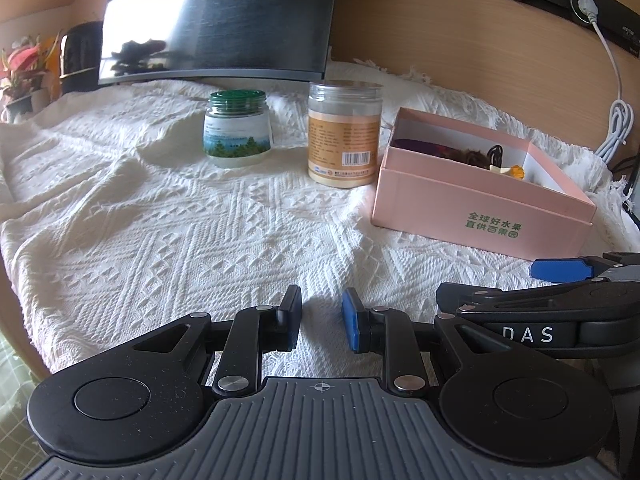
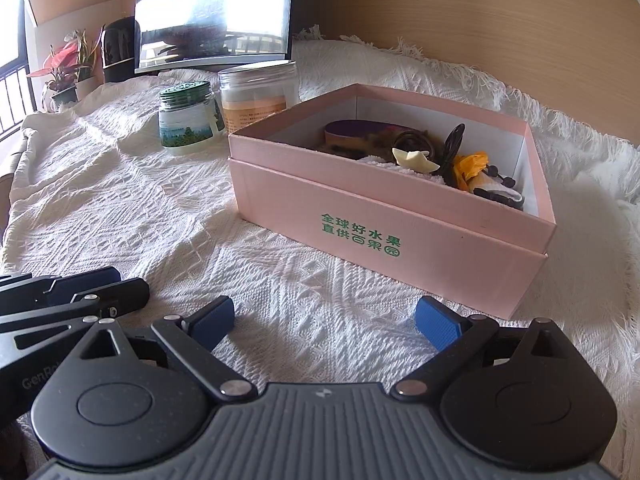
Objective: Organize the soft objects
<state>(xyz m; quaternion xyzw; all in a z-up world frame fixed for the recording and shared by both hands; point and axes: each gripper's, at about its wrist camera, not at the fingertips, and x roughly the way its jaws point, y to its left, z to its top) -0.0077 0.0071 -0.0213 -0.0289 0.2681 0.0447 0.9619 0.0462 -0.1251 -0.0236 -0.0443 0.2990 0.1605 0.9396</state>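
A pink cardboard box (image 2: 400, 216) with green print stands on the white knitted cloth (image 2: 120, 208). Inside it lie soft items: a brown furry piece with a purple top (image 2: 352, 130), a cream bow (image 2: 414, 158), black hair ties (image 2: 454, 142), an orange piece (image 2: 472, 164) and a white towel-like piece. My right gripper (image 2: 324, 326) is open over bare cloth just in front of the box. My left gripper (image 1: 320, 318) hovers open over the cloth, left of the box (image 1: 476, 208), nothing between its pads. The right gripper's fingertip (image 1: 560, 269) shows beside it.
A green-lidded jar (image 1: 237, 132) and a taller clear jar with an orange label (image 1: 345, 132) stand behind, left of the box. A dark monitor (image 1: 220, 20) leans at the back. A potted plant (image 2: 66, 68) sits far left; a white cable (image 1: 616, 92) hangs at right.
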